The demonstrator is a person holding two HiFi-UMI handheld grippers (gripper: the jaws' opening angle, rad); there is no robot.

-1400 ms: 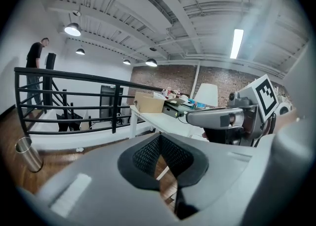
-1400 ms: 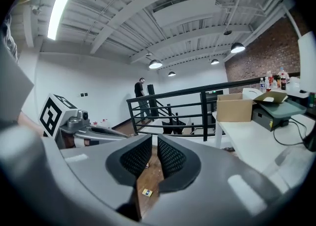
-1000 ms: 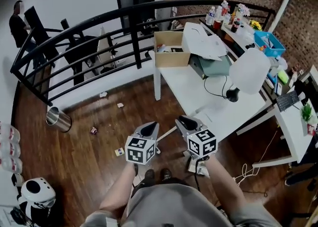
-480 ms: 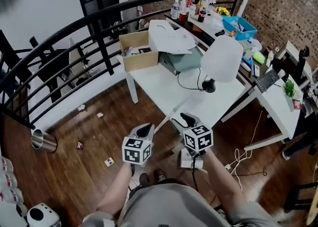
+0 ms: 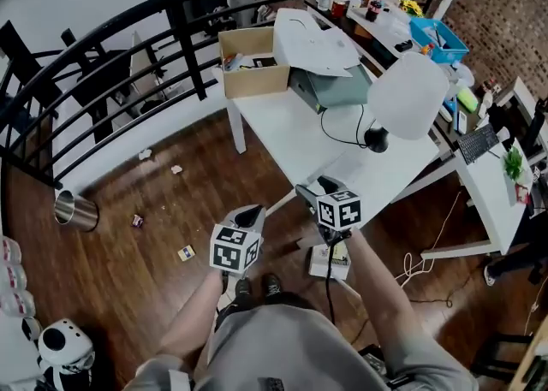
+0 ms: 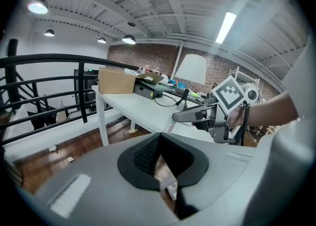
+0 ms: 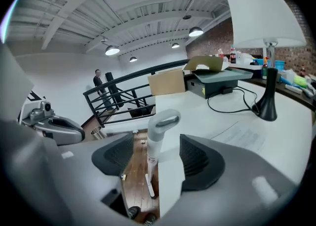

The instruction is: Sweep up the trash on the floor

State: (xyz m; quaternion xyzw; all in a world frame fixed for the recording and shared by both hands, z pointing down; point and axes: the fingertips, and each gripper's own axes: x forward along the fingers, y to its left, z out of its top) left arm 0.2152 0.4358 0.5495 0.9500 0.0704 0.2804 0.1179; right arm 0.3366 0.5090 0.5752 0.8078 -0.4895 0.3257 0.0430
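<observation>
wood floor (image 5: pixel 128 287): scattered trash scraps (image 5: pixel 186 253), metal can (image 5: pixel 75 210); white table (image 5: pixel 291 128): box (image 5: pixel 253 74), lamp (image 5: pixel 405 97)

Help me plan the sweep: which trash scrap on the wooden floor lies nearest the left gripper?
The flat yellow-and-white scrap, just beside the left gripper; the small red scrap and two pale scraps lie farther away.

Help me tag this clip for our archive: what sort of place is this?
Most likely a loft office: white desks with a lamp, a keyboard and a cardboard box, a black railing edging the wooden floor, and a brick wall.
</observation>
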